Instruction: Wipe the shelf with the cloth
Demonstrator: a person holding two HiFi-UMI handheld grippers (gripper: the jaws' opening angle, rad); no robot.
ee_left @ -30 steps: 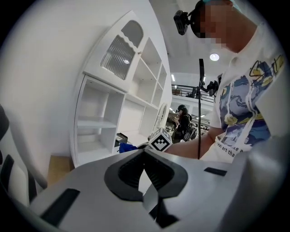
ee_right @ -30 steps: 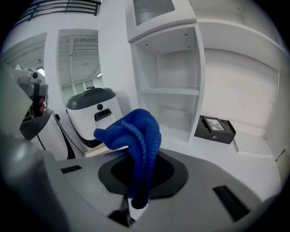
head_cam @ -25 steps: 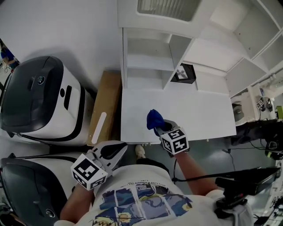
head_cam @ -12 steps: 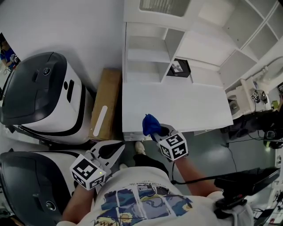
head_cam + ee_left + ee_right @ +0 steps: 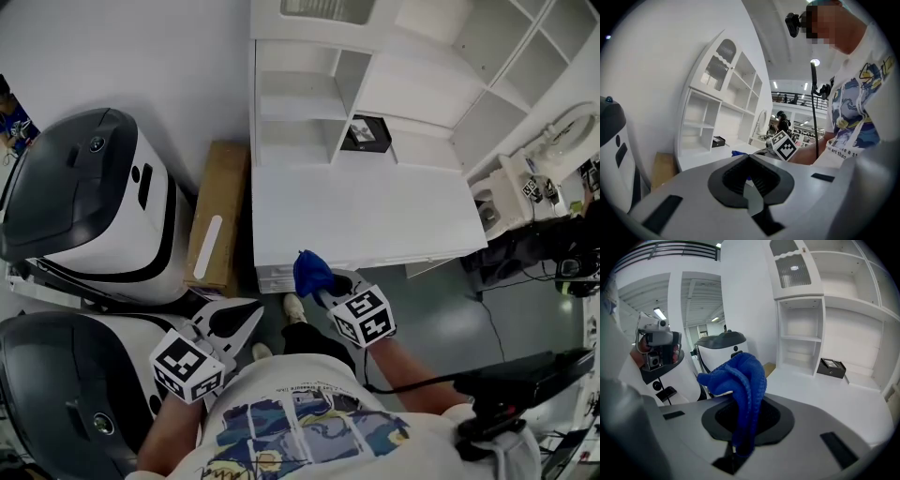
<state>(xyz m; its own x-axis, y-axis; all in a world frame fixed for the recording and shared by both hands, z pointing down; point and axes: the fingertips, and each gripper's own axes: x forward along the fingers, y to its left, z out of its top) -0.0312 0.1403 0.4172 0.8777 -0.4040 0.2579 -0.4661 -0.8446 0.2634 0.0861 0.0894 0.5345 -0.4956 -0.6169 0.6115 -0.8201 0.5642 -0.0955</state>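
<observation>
The white shelf unit [image 5: 300, 98] stands at the back of a white desk top [image 5: 375, 216]. My right gripper [image 5: 323, 287] is shut on a crumpled blue cloth [image 5: 309, 271] and holds it just over the desk's front edge, left of centre. In the right gripper view the cloth [image 5: 740, 380] rises out of the closed jaws, and the shelf compartments [image 5: 799, 338] lie ahead. My left gripper [image 5: 231, 324] hangs low beside the desk's front left corner, shut and holding nothing; its tips [image 5: 750, 157] meet in the left gripper view.
A small black box [image 5: 365, 134] sits on the desk at the shelf's foot. A cardboard box [image 5: 216, 216] leans at the desk's left side. Two large black and white machines [image 5: 84, 197] [image 5: 66, 394] stand on the left. Cluttered benches [image 5: 553, 178] and a dark stand [image 5: 506, 384] are on the right.
The right gripper and cloth have drawn back from over the desk top to its front edge. The left gripper has hardly moved.
</observation>
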